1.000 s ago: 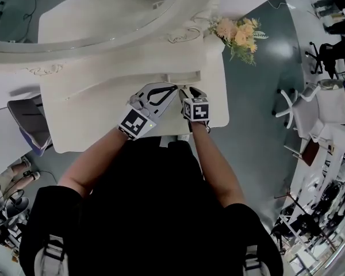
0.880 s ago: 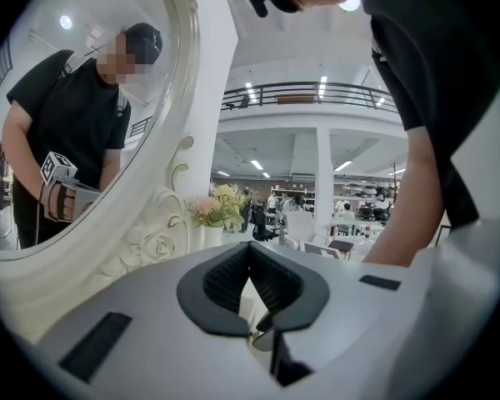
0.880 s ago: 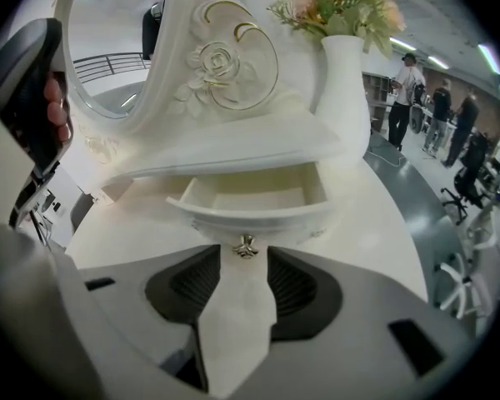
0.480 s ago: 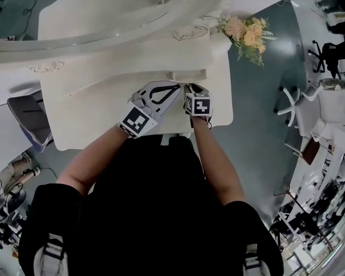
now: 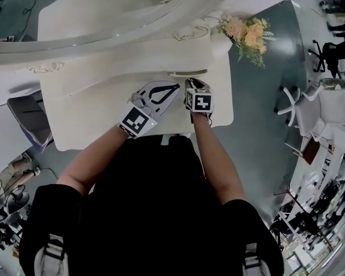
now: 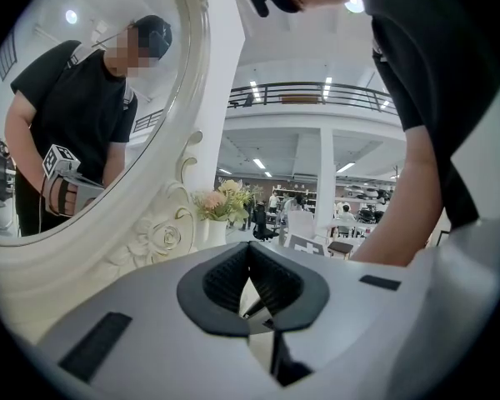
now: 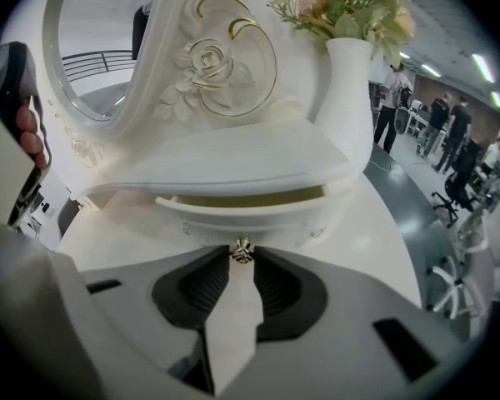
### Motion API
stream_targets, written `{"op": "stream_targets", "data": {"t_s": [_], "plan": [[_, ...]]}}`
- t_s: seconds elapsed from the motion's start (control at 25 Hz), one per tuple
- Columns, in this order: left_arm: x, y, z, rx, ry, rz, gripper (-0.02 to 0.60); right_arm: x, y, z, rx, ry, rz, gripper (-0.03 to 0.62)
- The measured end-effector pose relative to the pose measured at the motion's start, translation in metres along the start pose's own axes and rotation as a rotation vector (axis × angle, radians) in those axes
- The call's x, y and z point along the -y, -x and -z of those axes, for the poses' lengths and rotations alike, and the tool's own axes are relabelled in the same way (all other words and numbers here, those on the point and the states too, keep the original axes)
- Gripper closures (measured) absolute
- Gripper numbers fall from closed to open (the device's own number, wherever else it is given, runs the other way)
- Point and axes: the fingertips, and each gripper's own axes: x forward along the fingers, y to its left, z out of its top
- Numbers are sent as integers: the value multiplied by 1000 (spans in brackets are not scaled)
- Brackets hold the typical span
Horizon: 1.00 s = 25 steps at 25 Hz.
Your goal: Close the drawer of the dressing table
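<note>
Standing slightly open at the back of the white bench (image 5: 92,111), the drawer (image 7: 242,208) sits beneath a shelf (image 7: 233,161). Left of the drawer, the left hand-held gripper (image 6: 249,245) is clenched, empty. The right hand-held gripper (image 7: 242,255), whose jaws have just been closing, pinches the drawer's knob (image 7: 242,249).

Counter (image 5: 92,114) and drawer (image 7: 242,209): smooth white paint, slight sheen. Knob (image 7: 242,251): bright metal. Mirror frame (image 7: 208,65): carved, glossy white, gilt lines. Right gripper (image 7: 242,262) jaws: matt grey plastic; pads (image 7: 202,294) ribbed black.
</note>
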Motion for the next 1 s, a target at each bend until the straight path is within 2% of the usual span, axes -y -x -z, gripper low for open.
{"op": "stream_targets", "data": {"t_s": [1.0], "plan": [[-9,-2,1,-16,11,-48,588,8,-23,-29,15,16,1,499]]}}
